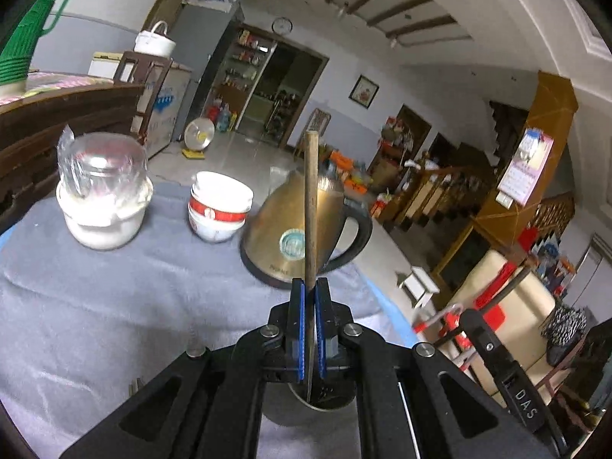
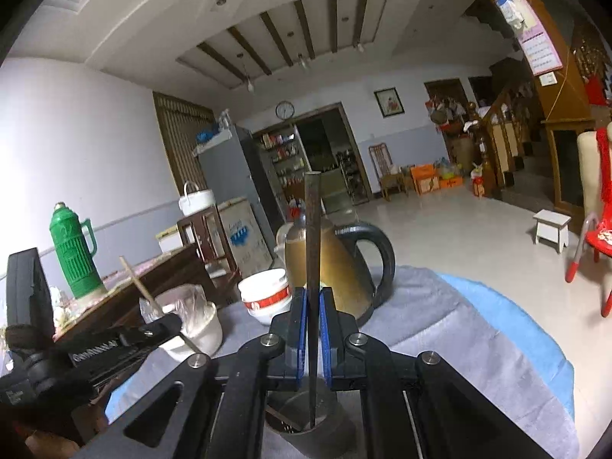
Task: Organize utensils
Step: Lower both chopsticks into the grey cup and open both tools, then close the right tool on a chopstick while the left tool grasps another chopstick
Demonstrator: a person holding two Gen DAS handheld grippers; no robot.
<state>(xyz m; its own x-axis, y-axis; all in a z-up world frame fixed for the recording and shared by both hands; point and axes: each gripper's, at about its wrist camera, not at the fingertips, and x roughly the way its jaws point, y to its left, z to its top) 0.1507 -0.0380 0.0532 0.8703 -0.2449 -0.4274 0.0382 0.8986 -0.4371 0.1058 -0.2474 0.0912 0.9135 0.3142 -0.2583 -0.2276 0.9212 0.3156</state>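
Both grippers clamped shut, each on a thin stick.
The left gripper (image 1: 310, 287) and right gripper (image 2: 314, 290) point slightly downward; a hand, seemingly, shows blurred at the right view's lower left (image 2: 46, 441).

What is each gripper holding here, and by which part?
The left gripper holds a wooden chopstick near its lower end. The right gripper holds a dark chopstick likewise; both lower tips are over a metal cup.

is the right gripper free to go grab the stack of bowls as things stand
Probably not yet. The right gripper is shut on a dark chopstick, so its jaws are occupied. The stacked bowls sit unobstructed beside the kettle.
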